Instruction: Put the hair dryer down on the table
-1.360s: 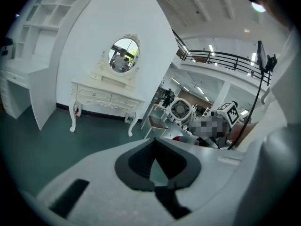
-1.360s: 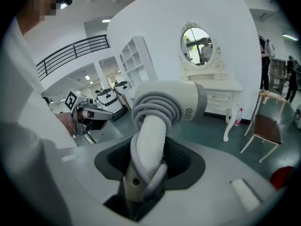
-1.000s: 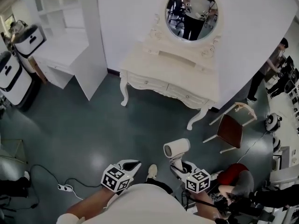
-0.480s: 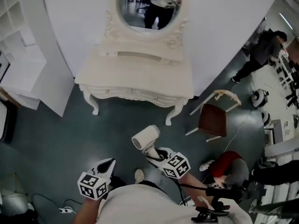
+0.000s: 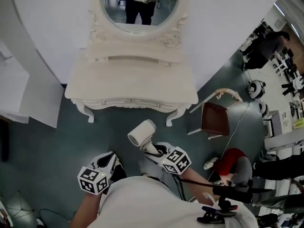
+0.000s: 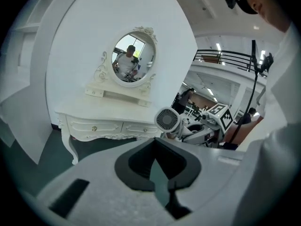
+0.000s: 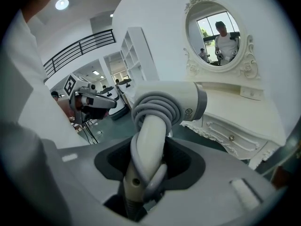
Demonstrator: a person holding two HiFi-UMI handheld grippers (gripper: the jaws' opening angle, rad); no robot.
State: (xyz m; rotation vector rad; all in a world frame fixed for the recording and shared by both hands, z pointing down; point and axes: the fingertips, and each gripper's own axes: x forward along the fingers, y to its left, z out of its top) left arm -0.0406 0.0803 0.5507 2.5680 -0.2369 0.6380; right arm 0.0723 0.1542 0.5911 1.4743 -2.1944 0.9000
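Note:
A white hair dryer point(image 5: 141, 134) with its grey cord wound round the handle stands upright in my right gripper point(image 5: 159, 151), whose jaws are shut on the handle. In the right gripper view the dryer point(image 7: 169, 102) fills the middle, its handle clamped low between the pads. It hangs over the teal floor, a little short of the white dressing table point(image 5: 133, 77), which has an oval mirror point(image 5: 137, 6). My left gripper point(image 5: 109, 159) is beside it on the left, shut and holding nothing. The left gripper view shows the dryer's grille point(image 6: 168, 120) facing it, with the table point(image 6: 108, 114) beyond.
A white chair with a dark red seat point(image 5: 213, 120) stands right of the table. Someone in red point(image 5: 232, 163) sits low at the right, by a dark stand point(image 5: 232, 191). White panels point(image 5: 28, 94) stand on the left. More people are at the far right.
Both grippers have moved forward across the floor toward the dressing table, which now sits closer and centred. The dryer stays clamped in the right gripper throughout.

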